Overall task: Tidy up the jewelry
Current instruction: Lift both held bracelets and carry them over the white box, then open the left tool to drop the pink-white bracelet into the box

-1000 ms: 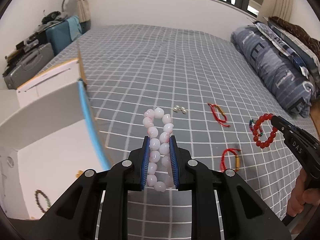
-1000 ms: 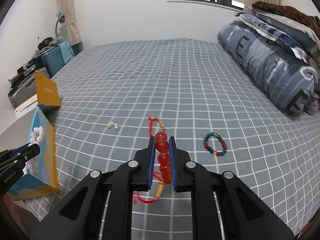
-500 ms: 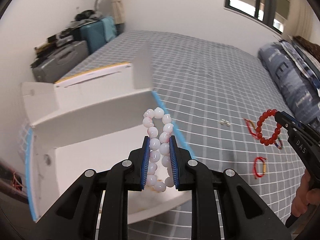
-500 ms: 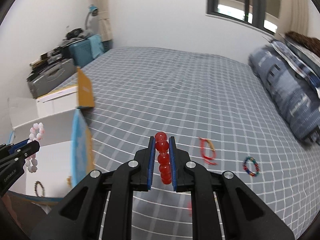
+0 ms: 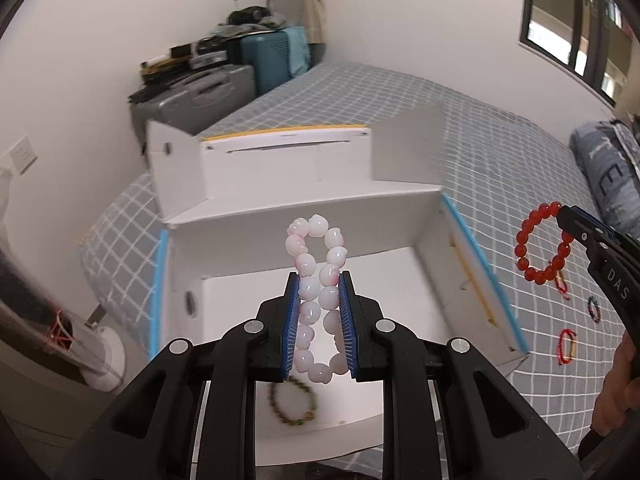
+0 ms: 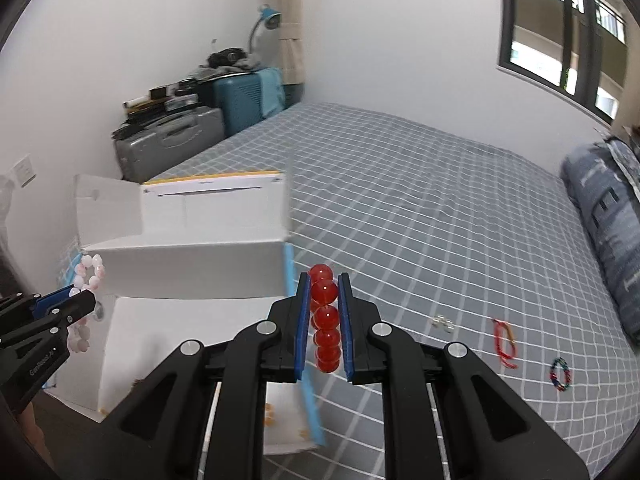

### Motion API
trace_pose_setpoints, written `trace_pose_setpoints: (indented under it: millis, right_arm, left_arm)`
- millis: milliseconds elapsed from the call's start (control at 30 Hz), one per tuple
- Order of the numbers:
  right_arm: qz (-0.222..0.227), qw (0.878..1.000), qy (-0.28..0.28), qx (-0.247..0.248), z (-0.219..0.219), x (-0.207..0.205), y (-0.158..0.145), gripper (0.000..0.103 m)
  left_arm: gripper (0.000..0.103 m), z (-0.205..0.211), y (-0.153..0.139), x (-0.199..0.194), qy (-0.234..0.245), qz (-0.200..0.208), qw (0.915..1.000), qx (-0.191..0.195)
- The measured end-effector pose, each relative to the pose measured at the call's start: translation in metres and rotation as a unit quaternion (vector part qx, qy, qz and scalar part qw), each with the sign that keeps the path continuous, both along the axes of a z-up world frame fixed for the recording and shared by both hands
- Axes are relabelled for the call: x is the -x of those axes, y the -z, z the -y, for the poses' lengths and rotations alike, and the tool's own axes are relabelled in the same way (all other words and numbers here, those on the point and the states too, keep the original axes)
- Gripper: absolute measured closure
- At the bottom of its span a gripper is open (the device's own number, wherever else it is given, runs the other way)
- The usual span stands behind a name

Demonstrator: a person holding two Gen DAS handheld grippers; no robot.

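Over white box [image 5: 400,216] — pink bracelet [image 5: 318,300] between left jaws | red bracelet [image 6: 326,320] between right jaws

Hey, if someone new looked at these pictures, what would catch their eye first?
Two bead bracelets held up in grippers: the left gripper pinches a pale pink bead bracelet over the open white box, while the right gripper clamps a red bead bracelet beside it, above the checked bedspread.
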State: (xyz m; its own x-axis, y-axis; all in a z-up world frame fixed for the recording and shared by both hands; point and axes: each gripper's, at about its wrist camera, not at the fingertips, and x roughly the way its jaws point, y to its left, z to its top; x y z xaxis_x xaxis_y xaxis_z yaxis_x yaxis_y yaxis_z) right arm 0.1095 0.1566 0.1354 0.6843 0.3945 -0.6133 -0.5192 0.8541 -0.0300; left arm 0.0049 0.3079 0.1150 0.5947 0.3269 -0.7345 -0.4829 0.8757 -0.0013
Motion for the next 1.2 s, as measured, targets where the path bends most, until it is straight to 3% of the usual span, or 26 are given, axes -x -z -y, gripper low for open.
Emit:
trace_pose_setpoints:
  millis: [167, 533, 933, 1200]
  right_arm:
    - [-0.007, 1.0, -0.026, 0.002, -0.033, 0.013, 0.008, 0.09]
    - [-0.053, 0.996, -0.059, 0.028, -0.081, 0.03, 0.063, 0.09]
    - [-0.101, 0.992, -0.055, 0.053, -0.092, 0.02, 0.094, 0.09]
    - [-0.138, 0.986, -0.046, 0.079, -0.098, 0.012, 0.11, 0.09]
  left_arm:
    - [0.084, -0.021, 0.006, 0.015, -0.023, -0.003, 0.9997, 0.006]
    - [0.084, -0.048, 0.059, 0.014, -0.048, -0.044, 0.9968, 0.046]
    - [0.084, -0.065, 0.091, 0.011, -0.063, -0.087, 0.9914, 0.075]
    - [0.084, -0.065, 0.101, 0.007, -0.057, -0.107, 0.9899, 0.074]
